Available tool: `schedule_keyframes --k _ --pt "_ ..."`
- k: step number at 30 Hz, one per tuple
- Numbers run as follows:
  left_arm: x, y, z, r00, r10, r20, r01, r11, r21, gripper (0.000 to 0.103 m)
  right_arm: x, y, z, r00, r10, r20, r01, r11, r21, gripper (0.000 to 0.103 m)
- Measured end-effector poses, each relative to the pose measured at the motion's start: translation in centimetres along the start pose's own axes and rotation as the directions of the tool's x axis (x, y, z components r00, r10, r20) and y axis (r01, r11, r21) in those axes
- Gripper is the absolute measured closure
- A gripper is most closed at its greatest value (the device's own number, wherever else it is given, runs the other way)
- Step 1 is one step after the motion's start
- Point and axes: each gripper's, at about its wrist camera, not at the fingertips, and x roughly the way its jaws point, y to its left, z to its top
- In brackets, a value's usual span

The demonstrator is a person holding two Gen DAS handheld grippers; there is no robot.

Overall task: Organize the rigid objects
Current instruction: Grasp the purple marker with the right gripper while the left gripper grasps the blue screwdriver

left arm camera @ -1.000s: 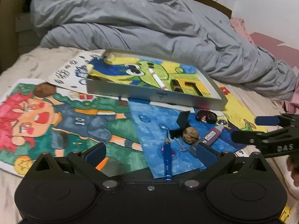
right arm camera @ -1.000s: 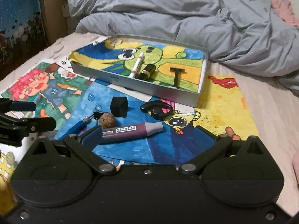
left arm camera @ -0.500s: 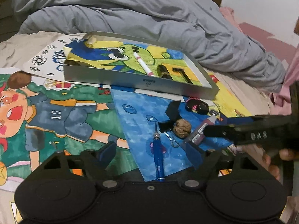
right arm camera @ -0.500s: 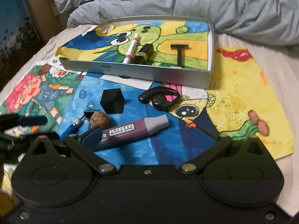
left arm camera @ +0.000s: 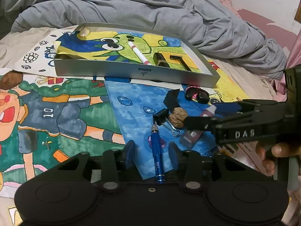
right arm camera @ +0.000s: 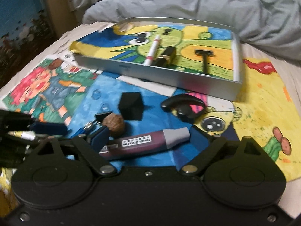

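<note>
Left gripper [left arm camera: 152, 151] closing, blue pads narrowed either side of a blue metal pen-shaped tool [left arm camera: 157, 151] but with gaps visible on both sides, not yet pressing. Tool slim, glossy, cylindrical, with a knurled silver collar at the far end; lying on the blue painted sheet [left arm camera: 131, 113], pointing away from the camera. Just beyond its tip, a black binder clip [left arm camera: 161, 117] with wire handles, touching a wrinkled brown walnut [left arm camera: 177, 117].

Right gripper [right arm camera: 148, 138] also closing, jaws wide, straddling a maroon marker [right arm camera: 143, 145] with a grey cap and a white label; pads near both ends, contact not clear. Marker smooth plastic, fat-barrelled, lying crosswise on the same blue sheet. Beside the left pad, the walnut again; behind it a matte black cube [right arm camera: 131, 108] with sharp edges. Further right, a curved black ear-hook earpiece [right arm camera: 184, 109], shiny.

Beyond these, a shallow rectangular silver tin tray [left arm camera: 131, 72] with thin upright walls, lined with a green-and-yellow cartoon drawing. Inside: a white pen with pink bands [left arm camera: 139, 53], a black lipstick tube with a gold band [left arm camera: 160, 60], a black T-shaped razor [left arm camera: 180, 61], and a crumpled scrap of beige tape [left arm camera: 83, 32] in the far corner.

Underneath everything, overlapping painted paper sheets on a beige bedsheet. At the back, a rumpled grey duvet [left arm camera: 131, 5], soft and heavily creased. At the right edge of the left view, fingers of a hand [left arm camera: 280, 148] around the right gripper's handle.
</note>
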Motion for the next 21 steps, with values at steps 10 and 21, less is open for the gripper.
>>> schedule_keyframes --k 10,21 --pt "0.2 -0.6 -0.1 0.999 -0.026 -0.035 0.027 0.999 0.022 0.085 -0.1 4.4 -0.5 0.999 0.023 -0.036 -0.031 0.967 -0.253 0.057" --pt "0.6 -0.1 0.3 0.997 -0.046 -0.064 0.044 0.999 -0.033 0.089 -2.0 4.8 -1.3 0.998 0.008 -0.060 -0.020 0.980 -0.196 0.048"
